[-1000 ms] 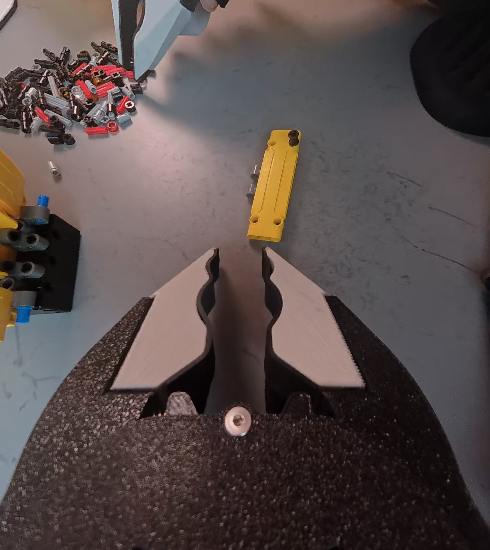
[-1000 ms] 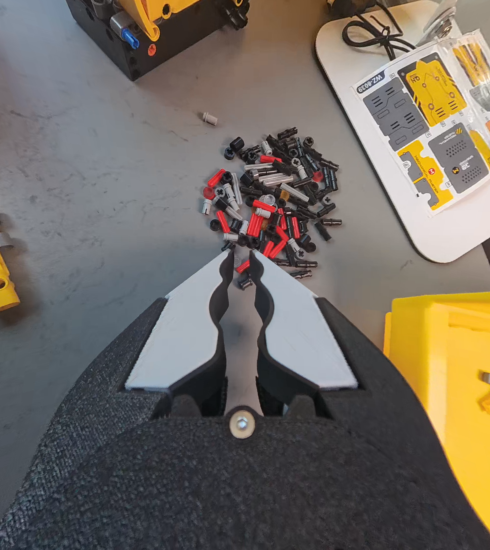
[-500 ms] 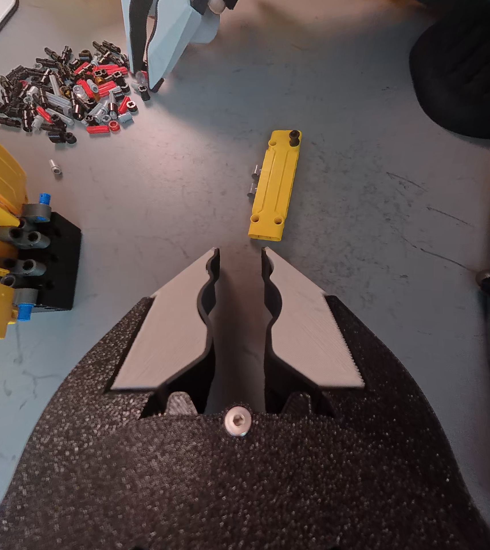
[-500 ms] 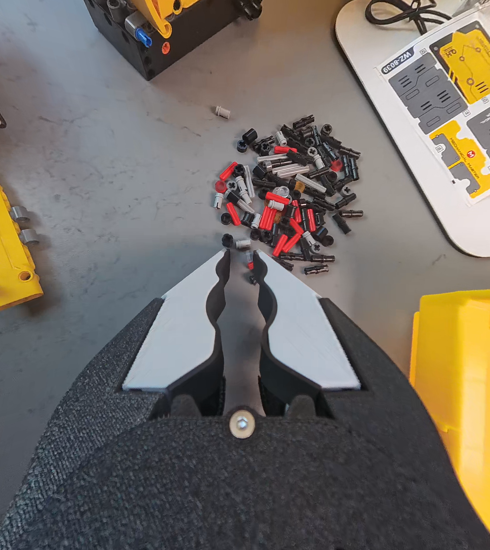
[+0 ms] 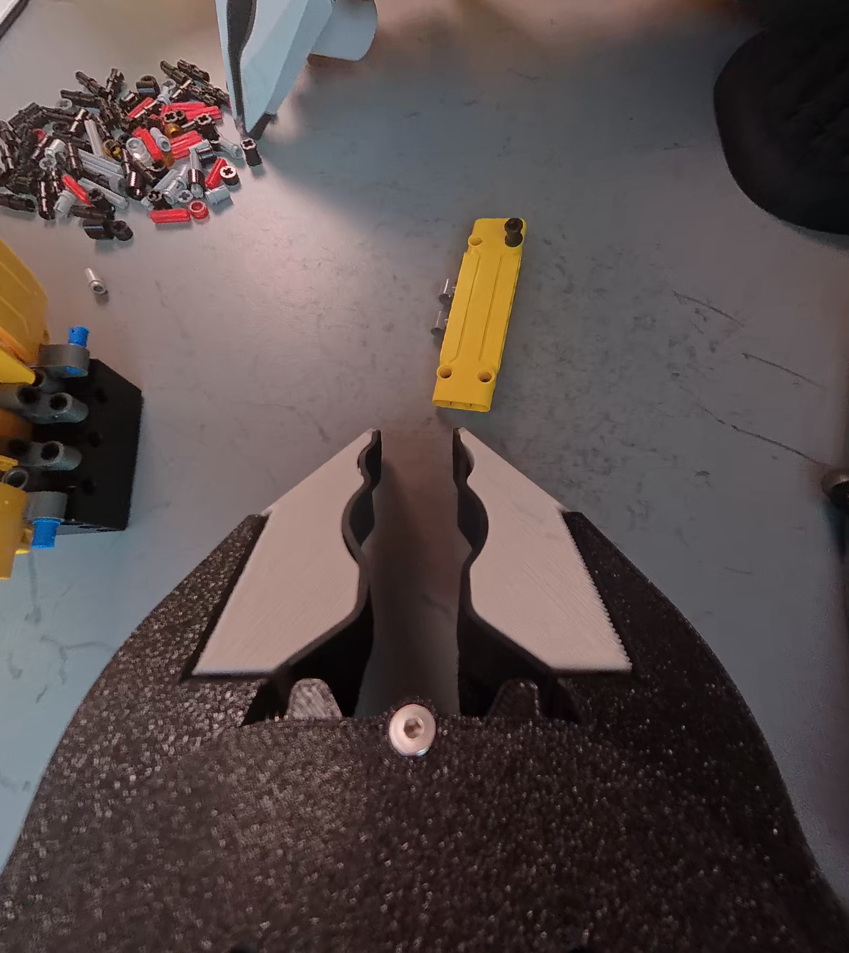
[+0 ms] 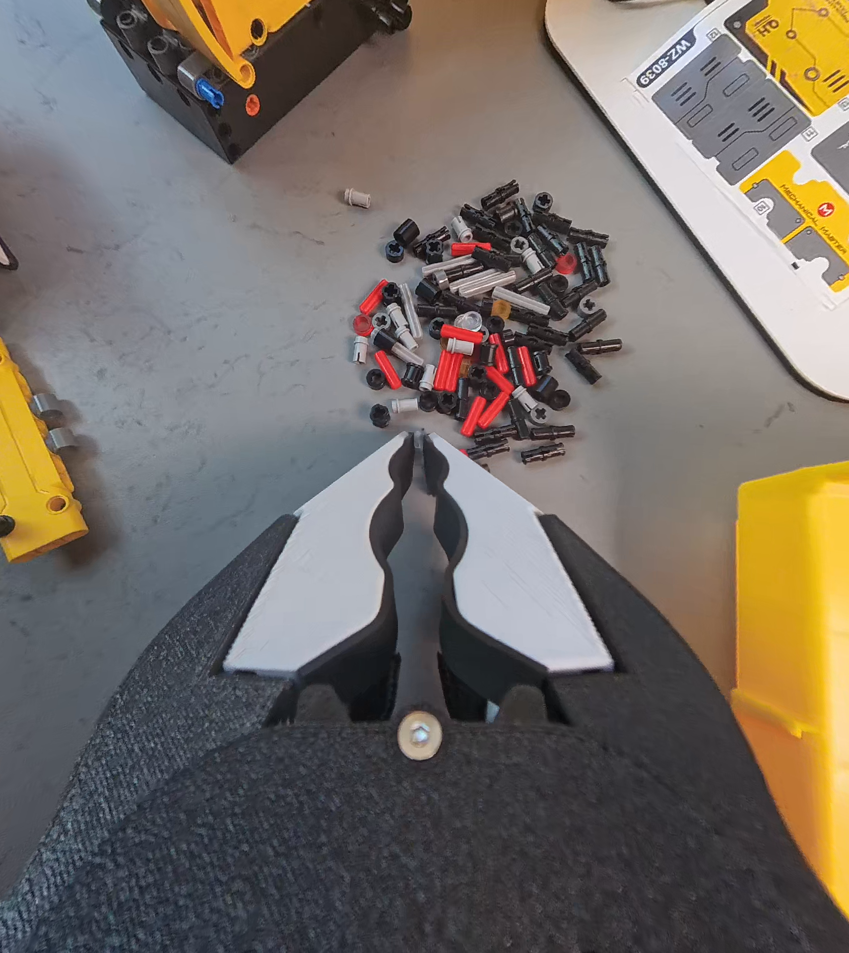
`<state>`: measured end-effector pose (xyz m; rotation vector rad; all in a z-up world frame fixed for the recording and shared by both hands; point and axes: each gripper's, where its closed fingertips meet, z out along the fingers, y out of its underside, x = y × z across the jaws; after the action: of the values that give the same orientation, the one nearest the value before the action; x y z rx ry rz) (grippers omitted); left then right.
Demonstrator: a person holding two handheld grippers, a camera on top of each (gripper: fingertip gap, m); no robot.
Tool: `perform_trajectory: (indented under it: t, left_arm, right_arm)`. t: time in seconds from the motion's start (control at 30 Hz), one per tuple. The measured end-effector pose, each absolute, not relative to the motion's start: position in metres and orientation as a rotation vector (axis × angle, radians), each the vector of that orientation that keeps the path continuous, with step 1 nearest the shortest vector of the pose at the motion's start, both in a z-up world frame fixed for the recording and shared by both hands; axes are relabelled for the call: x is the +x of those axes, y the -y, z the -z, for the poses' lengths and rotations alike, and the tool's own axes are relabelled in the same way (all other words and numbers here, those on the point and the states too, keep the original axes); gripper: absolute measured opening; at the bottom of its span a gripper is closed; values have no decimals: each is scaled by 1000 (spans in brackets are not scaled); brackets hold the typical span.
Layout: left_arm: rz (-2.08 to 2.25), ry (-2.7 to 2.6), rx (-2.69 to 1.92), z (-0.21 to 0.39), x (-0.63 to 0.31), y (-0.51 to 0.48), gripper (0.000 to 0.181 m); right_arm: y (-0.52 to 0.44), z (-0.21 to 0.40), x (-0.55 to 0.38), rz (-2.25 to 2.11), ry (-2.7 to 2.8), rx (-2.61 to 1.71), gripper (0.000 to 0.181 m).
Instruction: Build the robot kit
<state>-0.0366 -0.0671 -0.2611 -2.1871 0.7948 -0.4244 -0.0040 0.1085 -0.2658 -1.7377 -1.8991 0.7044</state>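
Observation:
My right gripper (image 6: 417,442) is at the near edge of a pile of small black, red and grey pins (image 6: 484,330). Its jaws are nearly closed on a small grey pin (image 6: 418,438) held at the very tips. It also shows in the left wrist view (image 5: 257,77), beside the same pile (image 5: 113,149). My left gripper (image 5: 417,438) is open and empty, just above the grey table. A yellow panel (image 5: 481,314) with a black pin and two grey pins in it lies right in front of its tips. That panel also shows in the right wrist view (image 6: 4,443).
A black and yellow brick model (image 5: 51,438) stands at the left, also seen in the right wrist view (image 6: 236,67). One loose grey pin (image 6: 358,197) lies apart. A white board with a sticker sheet (image 6: 773,154) and a yellow bin (image 6: 824,619) are on the right. A black pad (image 5: 814,103) lies far right. The gap from one gripper's tips to the other's is roughly 20 cm.
My right gripper has drawn back from the pile's middle to its near edge and closed its tips on a small grey pin. My left gripper has stayed open and barely moved.

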Motion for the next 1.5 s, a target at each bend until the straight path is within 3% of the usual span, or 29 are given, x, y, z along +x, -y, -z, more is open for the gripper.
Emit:
perform_trajectory:
  t: [0.43, 0.6, 0.77, 1.3, 1.5]
  left_arm:
    - [423, -788, -2191, 261, -38, 67, 27]
    - [397, -810, -2181, 259, -36, 68, 27]
    - [381, -819, -2174, 256, -35, 69, 27]
    - [382, -823, -2188, 260, -37, 70, 27]
    - [397, -822, -2184, 260, -35, 70, 26]
  right_arm:
    - [-47, 261, 55, -226, 2275, -1255, 6]
    - [-32, 266, 66, -272, 2265, -1280, 0]
    - [-25, 263, 69, -406, 2223, -1365, 11]
    - [-4, 260, 57, -804, 2183, -1551, 11]
    - [-72, 221, 1, -772, 1755, -1609, 10]
